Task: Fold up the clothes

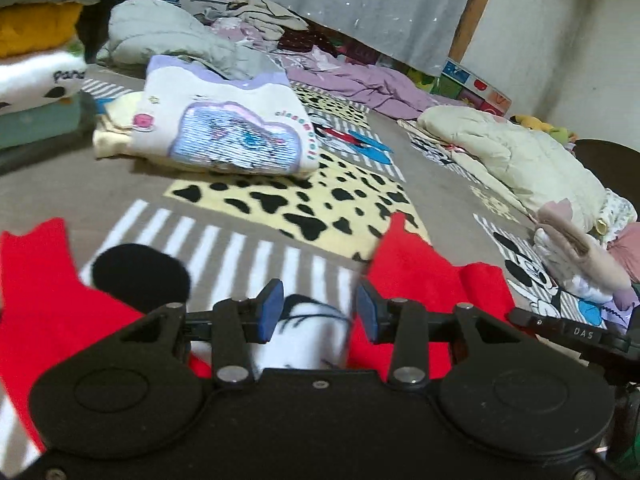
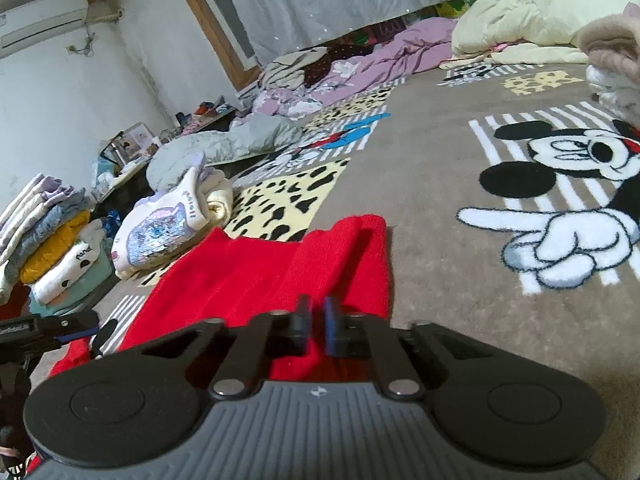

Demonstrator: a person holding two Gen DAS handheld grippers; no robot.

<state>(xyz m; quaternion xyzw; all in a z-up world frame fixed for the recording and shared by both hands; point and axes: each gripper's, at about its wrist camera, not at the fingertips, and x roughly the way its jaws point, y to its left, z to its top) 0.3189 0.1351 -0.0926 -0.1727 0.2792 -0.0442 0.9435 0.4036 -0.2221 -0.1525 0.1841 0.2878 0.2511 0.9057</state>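
A red knitted garment (image 2: pixel 256 272) lies spread on the cartoon-print carpet (image 2: pixel 432 128). In the left wrist view it shows as two red parts, one at the left (image 1: pixel 40 304) and one at the right (image 1: pixel 420 276). My left gripper (image 1: pixel 319 310) is open just above the carpet between those parts, with nothing between its blue pads (image 1: pixel 272 308). My right gripper (image 2: pixel 317 320) sits over the near edge of the red garment. Its jaws are nearly together, with red cloth in the narrow gap.
A folded white sweatshirt with a sequin patch (image 1: pixel 224 128) lies ahead on the carpet. Beside it at the left is a stack of folded clothes (image 1: pixel 36 40). A cream puffer jacket (image 1: pixel 512 152), purple bedding (image 1: pixel 360 80) and a grey jacket (image 1: pixel 160 32) ring the area.
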